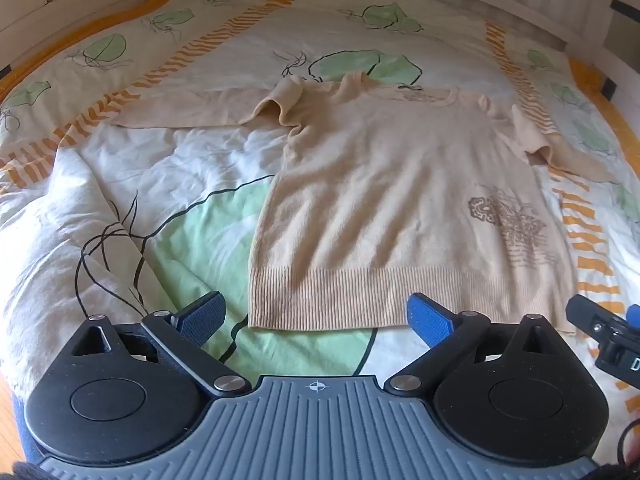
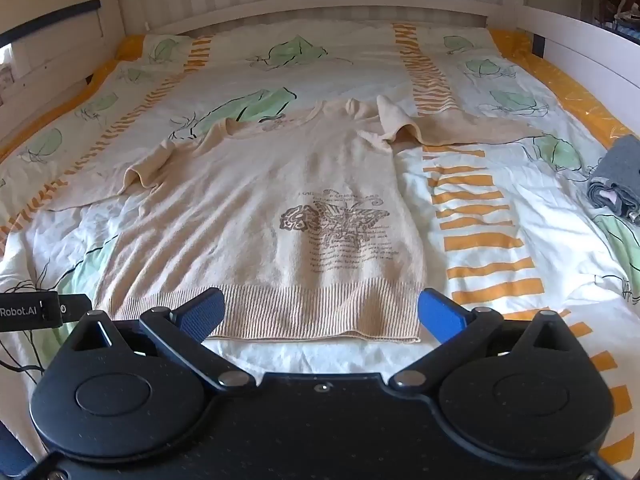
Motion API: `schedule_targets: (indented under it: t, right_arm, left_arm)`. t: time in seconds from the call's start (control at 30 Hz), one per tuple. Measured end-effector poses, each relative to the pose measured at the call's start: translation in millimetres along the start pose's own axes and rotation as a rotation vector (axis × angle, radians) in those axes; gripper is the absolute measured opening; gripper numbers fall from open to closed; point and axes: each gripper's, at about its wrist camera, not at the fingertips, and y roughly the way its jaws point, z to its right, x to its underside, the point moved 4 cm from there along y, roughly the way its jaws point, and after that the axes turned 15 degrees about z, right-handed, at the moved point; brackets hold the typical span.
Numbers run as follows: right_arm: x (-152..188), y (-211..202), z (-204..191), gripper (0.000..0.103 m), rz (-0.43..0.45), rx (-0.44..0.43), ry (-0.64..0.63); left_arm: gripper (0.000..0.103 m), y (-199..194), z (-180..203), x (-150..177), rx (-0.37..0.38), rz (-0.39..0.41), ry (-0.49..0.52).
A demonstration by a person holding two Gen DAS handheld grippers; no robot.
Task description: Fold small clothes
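A cream knit sweater (image 1: pixel 384 200) with a brown butterfly print lies flat, front up, on the bed, its ribbed hem nearest me and both sleeves spread sideways. It also shows in the right wrist view (image 2: pixel 256 216). My left gripper (image 1: pixel 316 314) is open and empty, hovering just before the hem's left part. My right gripper (image 2: pixel 320 312) is open and empty, just before the hem's right part. The right gripper's body shows at the right edge of the left wrist view (image 1: pixel 612 332).
The bed cover (image 2: pixel 500 200) is white with green leaves and orange stripes, wrinkled on the left. A folded grey garment (image 2: pixel 616 176) lies at the bed's right edge. White bed rails (image 2: pixel 580 52) surround the mattress.
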Motion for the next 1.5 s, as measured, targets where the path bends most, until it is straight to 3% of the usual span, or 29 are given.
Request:
schedule_targets:
  t: [1.5]
  right_arm:
    - [7, 12, -8, 0.102, -0.050, -0.013, 0.000]
  left_arm:
    - [0.099, 10, -3, 9, -0.003, -0.047, 0.010]
